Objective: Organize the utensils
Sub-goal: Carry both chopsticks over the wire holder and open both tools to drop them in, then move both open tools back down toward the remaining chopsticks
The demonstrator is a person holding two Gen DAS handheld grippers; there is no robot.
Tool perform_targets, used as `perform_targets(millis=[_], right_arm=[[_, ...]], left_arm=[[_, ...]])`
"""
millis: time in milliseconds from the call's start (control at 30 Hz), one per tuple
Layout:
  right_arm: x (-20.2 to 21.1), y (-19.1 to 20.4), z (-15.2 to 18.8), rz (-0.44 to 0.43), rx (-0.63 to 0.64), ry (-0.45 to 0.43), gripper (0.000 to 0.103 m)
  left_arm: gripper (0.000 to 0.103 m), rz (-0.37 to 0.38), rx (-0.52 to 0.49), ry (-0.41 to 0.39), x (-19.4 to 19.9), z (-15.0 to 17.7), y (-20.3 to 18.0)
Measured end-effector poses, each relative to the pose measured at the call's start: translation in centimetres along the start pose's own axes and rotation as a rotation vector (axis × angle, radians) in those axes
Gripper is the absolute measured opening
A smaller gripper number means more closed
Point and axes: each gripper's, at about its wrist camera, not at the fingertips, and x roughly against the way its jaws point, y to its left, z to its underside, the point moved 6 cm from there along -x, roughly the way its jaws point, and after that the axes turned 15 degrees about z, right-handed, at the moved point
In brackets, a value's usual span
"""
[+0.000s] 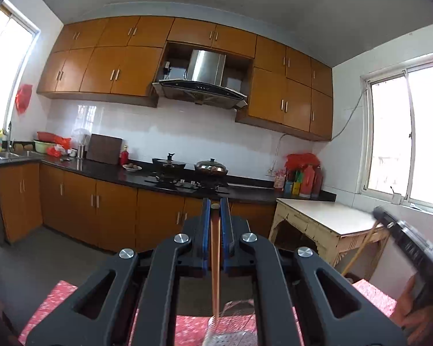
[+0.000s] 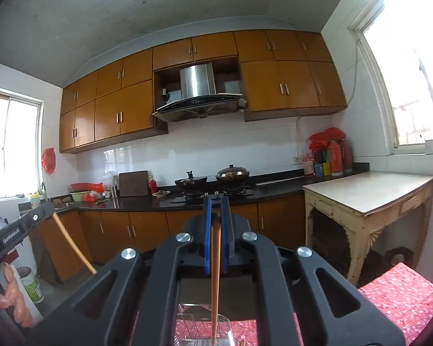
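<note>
Left wrist view: left gripper [image 1: 215, 206] clamped tight on a chopstick [image 1: 215, 259], tip hanging down into a glass [image 1: 231, 325] on the red-cloth surface [image 1: 57, 297]. Same deal right: right gripper [image 2: 215, 206] pinching another chopstick [image 2: 215, 274], held steep, probably for dropping straight in.

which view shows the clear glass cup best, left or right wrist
The right wrist view: the clear glass cup shows its round rim, with the brown wooden chopstick held by the right tool reaching down into it. The left wrist view catches only a blurred, partly hidden piece of that cup at the bottom edge.
</note>
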Motion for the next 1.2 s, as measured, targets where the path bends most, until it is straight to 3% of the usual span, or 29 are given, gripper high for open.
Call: perform_targets(millis=[300, 600, 667, 733, 1033, 1100, 1200], right_arm=[[-7.5, 1.4, 4.3, -0.010, -0.005, 0.082, 0.007], [-12.7, 2.3, 10.4, 0.001, 0.016, 0.237, 0.008], [-12.8, 1.8, 10.8, 0.012, 0.017, 0.252, 0.011], [-12.3, 0.7, 10.8, 0.046, 0.019, 0.240, 0.034], [-8.0, -5.4, 11.5, 0.150, -0.001, 0.275, 0.036], [-6.8, -7.0, 12.8, 0.170, -0.013, 0.309, 0.036], [-5.3, -9.4, 16.5, 0.213, -0.006, 0.392, 0.036]], left_arm=[[0.007, -0.021, 0.036, 0.123, -6.6, 6.4, 1.8], [0.007, -0.058, 0.045, 0.219, -9.2, 9.8, 3.4], [0.007, -0.072, 0.048, 0.225, -9.0, 10.0, 3.7], [0.007, -0.085, 0.051, 0.222, -8.4, 9.7, 4.2], [0.008, -0.140, 0.047, 0.227, -4.0, 8.6, 5.9], [0.011, -0.148, 0.056, 0.230, -2.1, 9.1, 6.3], [0.043, -0.173, 0.067, 0.237, 0.9, 10.7, 7.1]])
